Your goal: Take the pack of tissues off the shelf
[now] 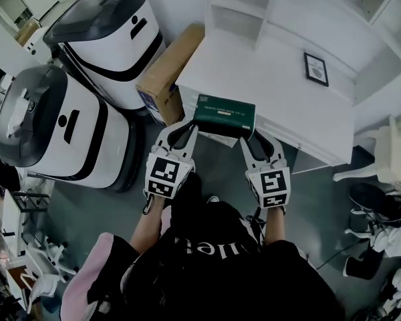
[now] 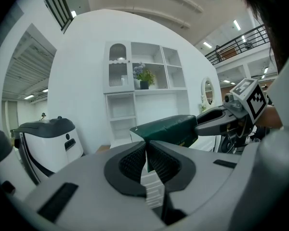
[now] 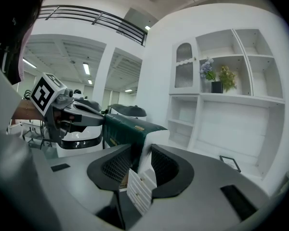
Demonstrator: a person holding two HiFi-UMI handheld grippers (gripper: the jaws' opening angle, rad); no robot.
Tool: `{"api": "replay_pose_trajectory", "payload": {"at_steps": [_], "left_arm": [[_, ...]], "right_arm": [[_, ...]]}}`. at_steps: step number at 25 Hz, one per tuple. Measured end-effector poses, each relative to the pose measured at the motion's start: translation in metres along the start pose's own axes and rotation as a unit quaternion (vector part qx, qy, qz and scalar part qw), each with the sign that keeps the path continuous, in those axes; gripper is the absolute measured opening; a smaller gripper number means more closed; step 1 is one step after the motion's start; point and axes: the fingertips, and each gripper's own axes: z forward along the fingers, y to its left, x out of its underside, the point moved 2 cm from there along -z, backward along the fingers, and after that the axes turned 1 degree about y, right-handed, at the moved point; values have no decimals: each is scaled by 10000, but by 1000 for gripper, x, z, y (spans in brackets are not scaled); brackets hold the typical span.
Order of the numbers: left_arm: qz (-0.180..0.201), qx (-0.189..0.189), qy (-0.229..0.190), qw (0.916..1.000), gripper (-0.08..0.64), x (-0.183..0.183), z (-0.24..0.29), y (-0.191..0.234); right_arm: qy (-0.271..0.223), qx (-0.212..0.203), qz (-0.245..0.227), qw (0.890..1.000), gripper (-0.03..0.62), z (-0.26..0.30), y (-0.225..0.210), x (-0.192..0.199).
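Closest to the camera in the head view is the person's dark shirt, with forearms reaching forward to the two handheld tools. The left gripper (image 1: pixel 185 131) has its jaws almost together; the left gripper view shows them pinching a thin edge at the left end of the pack of tissues (image 1: pixel 224 115). The right gripper (image 1: pixel 250 141) has its jaws about halfway apart, and in the right gripper view their ribbed pads press on the pale right end of the same pack, which fills the gap between them.

The dark green pack is thus held from both ends, lying level between the two tools. From above it lies over the near edge of the white desk (image 1: pixel 281 95), partly out over the grey floor. Whether its underside touches the desk cannot be told.

Farther back on the desk a small black picture frame (image 1: pixel 315 69) lies flat, well apart from the pack. Beyond it rise white shelves (image 1: pixel 235 5). To the left of the desk a cardboard box (image 1: pixel 168 72) leans against its side, and further left stand two white machines with dark lids (image 1: pixel 107 35).
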Motion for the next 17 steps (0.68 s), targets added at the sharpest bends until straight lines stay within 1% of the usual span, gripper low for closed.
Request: {"api": "replay_pose_trajectory", "payload": {"at_steps": [13, 17], "left_arm": [[27, -90, -109, 9999, 37, -3, -18, -6], [33, -110, -135, 9998, 37, -5, -21, -9]], "right_arm": [[-55, 30, -214, 9998, 152, -15, 9, -2], [-100, 14, -280, 9996, 152, -18, 10, -8]]}}
